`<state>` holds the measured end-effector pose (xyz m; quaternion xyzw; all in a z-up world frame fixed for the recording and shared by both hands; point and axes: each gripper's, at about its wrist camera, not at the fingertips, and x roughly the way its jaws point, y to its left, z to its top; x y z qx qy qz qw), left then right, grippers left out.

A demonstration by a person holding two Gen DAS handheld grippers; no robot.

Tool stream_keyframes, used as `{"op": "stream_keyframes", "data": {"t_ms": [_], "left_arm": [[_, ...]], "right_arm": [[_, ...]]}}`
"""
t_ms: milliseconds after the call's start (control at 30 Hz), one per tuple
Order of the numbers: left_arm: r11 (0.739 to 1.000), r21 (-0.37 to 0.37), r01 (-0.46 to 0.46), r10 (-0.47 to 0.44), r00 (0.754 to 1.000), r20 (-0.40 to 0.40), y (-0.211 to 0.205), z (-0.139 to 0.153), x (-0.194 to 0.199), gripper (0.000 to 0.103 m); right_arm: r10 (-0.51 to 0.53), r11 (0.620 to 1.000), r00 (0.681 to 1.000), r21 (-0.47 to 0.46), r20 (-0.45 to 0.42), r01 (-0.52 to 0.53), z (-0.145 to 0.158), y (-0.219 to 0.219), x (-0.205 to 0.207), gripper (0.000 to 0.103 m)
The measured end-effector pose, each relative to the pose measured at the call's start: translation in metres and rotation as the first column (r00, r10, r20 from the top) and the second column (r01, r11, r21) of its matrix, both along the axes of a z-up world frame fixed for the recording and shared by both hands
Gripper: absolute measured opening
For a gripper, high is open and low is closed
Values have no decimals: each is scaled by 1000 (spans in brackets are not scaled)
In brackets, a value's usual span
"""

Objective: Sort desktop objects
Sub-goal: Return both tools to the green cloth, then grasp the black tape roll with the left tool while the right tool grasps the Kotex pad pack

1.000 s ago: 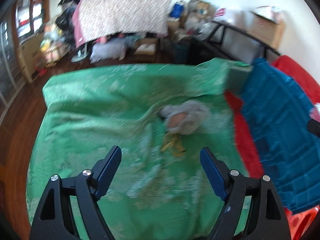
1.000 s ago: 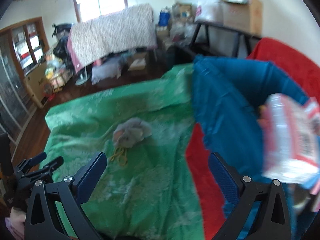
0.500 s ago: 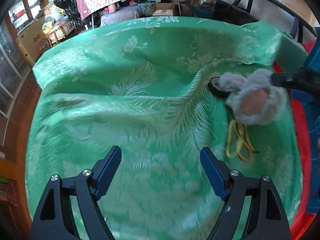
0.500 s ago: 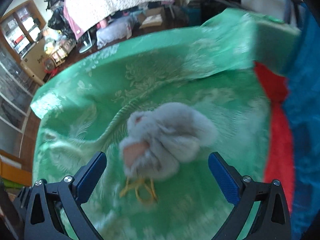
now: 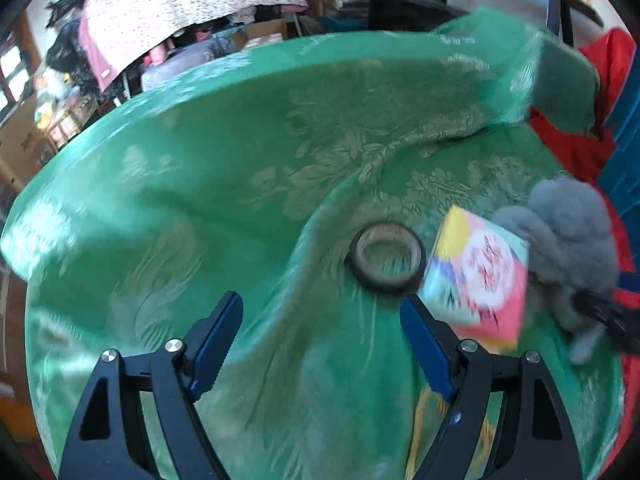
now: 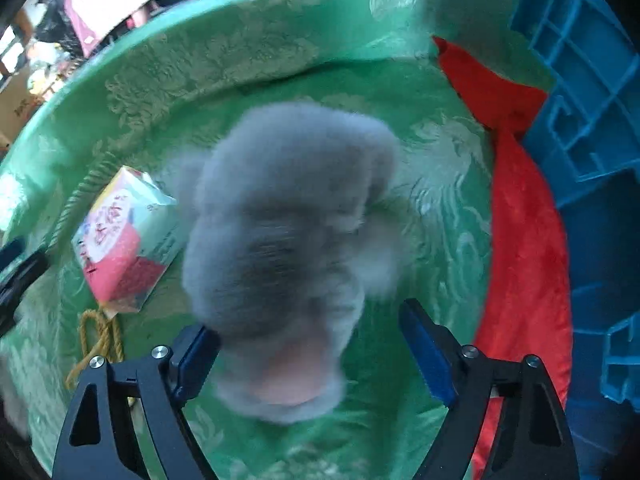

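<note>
Tape roll (image 5: 386,258) beside colourful carton (image 5: 478,276) on green cloth (image 5: 200,184)

One grey plush toy (image 6: 288,216) lies on the one green cloth (image 5: 200,184). One small carton (image 5: 478,272), one tape roll (image 5: 386,258) and one yellow cord (image 6: 98,340) lie there too. One red cloth (image 6: 520,200) and one blue crate (image 6: 592,92) sit at the side. Two grippers show, left gripper (image 5: 320,344) and right gripper (image 6: 308,356).
</note>
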<state>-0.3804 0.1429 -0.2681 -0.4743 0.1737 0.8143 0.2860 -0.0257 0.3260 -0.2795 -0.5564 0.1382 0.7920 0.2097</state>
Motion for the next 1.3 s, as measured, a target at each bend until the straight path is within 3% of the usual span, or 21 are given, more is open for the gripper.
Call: {"op": "stream_keyframes", "data": {"t_ms": [167, 300, 433, 467, 500, 567, 600, 800, 900, 933, 1067, 1133, 1167, 1233, 1300], "left_arm": [[999, -23, 35, -34, 998, 60, 32, -24, -19, 81], [996, 51, 68, -75, 985, 154, 52, -30, -26, 81], [995, 14, 94, -95, 988, 125, 66, -36, -18, 80], [997, 13, 72, -73, 990, 122, 62, -36, -18, 66], [998, -3, 59, -59, 989, 132, 57, -39, -18, 59], [998, 12, 54, -55, 991, 119, 44, -37, -13, 59], [998, 5, 59, -59, 992, 111, 39, -35, -10, 59], [999, 2, 54, -54, 996, 70, 14, -30, 4, 59], [999, 35, 34, -36, 999, 36, 1, -17, 6, 59], [998, 43, 36, -37, 999, 20, -2, -12, 8, 59], [995, 86, 52, -51, 999, -7, -13, 5, 9, 59], [996, 78, 53, -52, 999, -8, -15, 5, 10, 59], [995, 83, 49, -49, 999, 3, -16, 4, 7, 59], [995, 90, 46, -47, 999, 10, -20, 6, 9, 59], [995, 86, 48, -47, 999, -16, -30, 11, 19, 59]], "right_arm": [[64, 998, 997, 29, -53, -62, 21, -7, -4, 86], [90, 995, 994, 58, -64, -86, 29, -13, -11, 86], [75, 997, 994, 42, -79, -72, 28, -13, -13, 86], [73, 997, 993, 39, -91, -70, 30, -14, -14, 86], [74, 997, 992, 38, -100, -71, 32, -16, -15, 82], [92, 995, 989, 40, -115, -88, 38, -24, -18, 35], [103, 995, 987, 33, -123, -99, 41, -29, -22, 34], [149, 988, 970, -4, -192, -152, 47, -57, -50, 46], [174, 984, 960, 2, -221, -178, 51, -69, -62, 69], [173, 983, 967, -35, -188, -182, 44, -70, -71, 75], [127, 989, 988, -63, -85, -133, 7, -64, -96, 77], [102, 991, 994, -87, -42, -105, -14, -58, -109, 86], [94, 993, 995, -73, -26, -96, -23, -55, -116, 85], [103, 995, 995, -17, -14, -103, -25, -57, -123, 74], [104, 994, 994, -34, -16, -104, -22, -59, -120, 70]]}}
